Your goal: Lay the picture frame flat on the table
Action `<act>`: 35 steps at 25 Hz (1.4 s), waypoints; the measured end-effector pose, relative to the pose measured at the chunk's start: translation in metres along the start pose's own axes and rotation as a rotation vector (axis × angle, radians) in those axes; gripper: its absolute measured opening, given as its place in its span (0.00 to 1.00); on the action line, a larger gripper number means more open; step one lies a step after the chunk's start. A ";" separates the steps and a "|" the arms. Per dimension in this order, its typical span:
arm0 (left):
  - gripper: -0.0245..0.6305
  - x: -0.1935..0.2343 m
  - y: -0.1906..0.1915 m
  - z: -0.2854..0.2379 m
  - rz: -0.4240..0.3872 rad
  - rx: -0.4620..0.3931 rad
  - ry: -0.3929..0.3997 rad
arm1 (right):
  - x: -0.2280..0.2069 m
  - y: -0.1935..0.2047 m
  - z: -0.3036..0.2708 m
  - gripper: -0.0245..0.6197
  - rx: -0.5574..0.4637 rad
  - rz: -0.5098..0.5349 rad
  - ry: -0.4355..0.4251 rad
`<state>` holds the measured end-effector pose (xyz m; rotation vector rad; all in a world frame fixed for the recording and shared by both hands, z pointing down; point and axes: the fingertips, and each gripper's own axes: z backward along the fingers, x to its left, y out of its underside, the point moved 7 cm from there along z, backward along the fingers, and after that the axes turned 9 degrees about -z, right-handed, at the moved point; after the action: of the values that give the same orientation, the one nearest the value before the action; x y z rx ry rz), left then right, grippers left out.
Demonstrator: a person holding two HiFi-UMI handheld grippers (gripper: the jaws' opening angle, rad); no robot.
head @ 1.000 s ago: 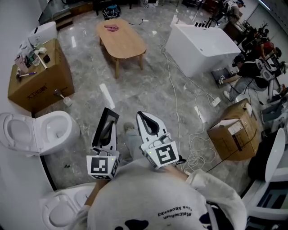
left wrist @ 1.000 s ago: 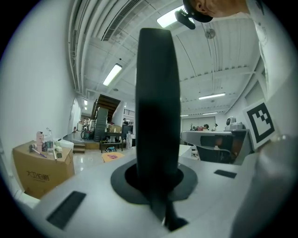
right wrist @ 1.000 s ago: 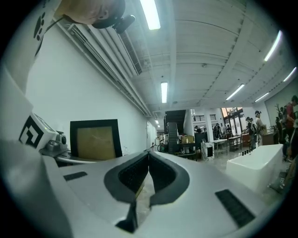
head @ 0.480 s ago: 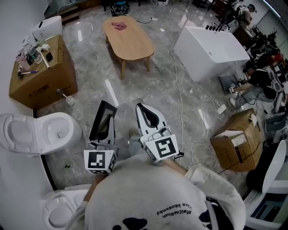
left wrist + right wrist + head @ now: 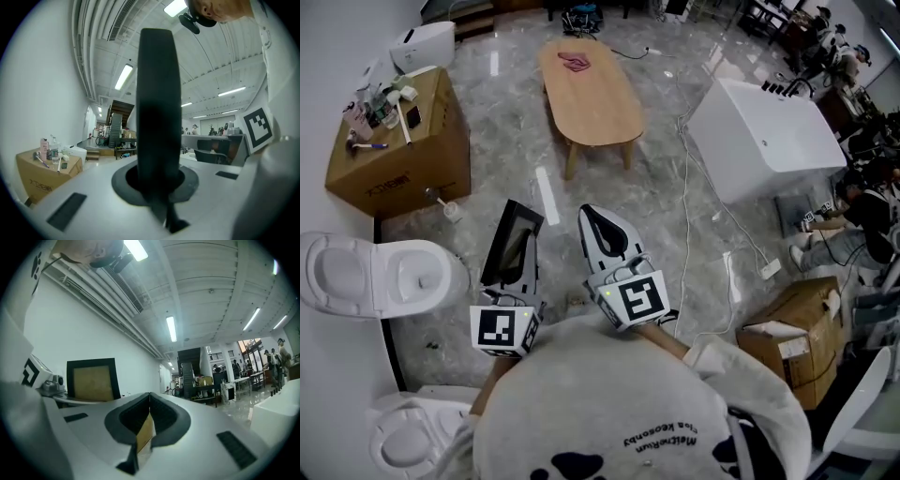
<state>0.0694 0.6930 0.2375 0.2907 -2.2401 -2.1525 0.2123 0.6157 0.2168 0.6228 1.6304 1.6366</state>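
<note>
Presently, carry step: picture frame (image 5: pixel 514 246) upright, pinched edge-on in left gripper (image 5: pixel 518 284), right gripper (image 5: pixel 592 217) closed; next, reach table (image 5: pixel 591 94), tip flat.

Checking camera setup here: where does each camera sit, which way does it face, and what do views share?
Head view: on the person's head, facing steeply down at the floor; white-clad shoulders, left gripper holding the picture frame, right gripper.
Left gripper view: rides that gripper, facing level along jaws shut on the frame's edge; white clothing at right.
Right gripper view: rides that gripper, level along shut jaws; white clothing at left.
Shared: all three show the frame.
</note>
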 end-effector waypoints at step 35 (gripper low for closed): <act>0.07 0.157 0.035 -0.205 0.024 0.044 0.176 | -0.085 0.031 -0.214 0.05 0.046 -0.009 0.136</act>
<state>-0.0595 0.4682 0.2643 0.4344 -2.1839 -1.9831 0.0946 0.4174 0.2439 0.5366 1.7701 1.6706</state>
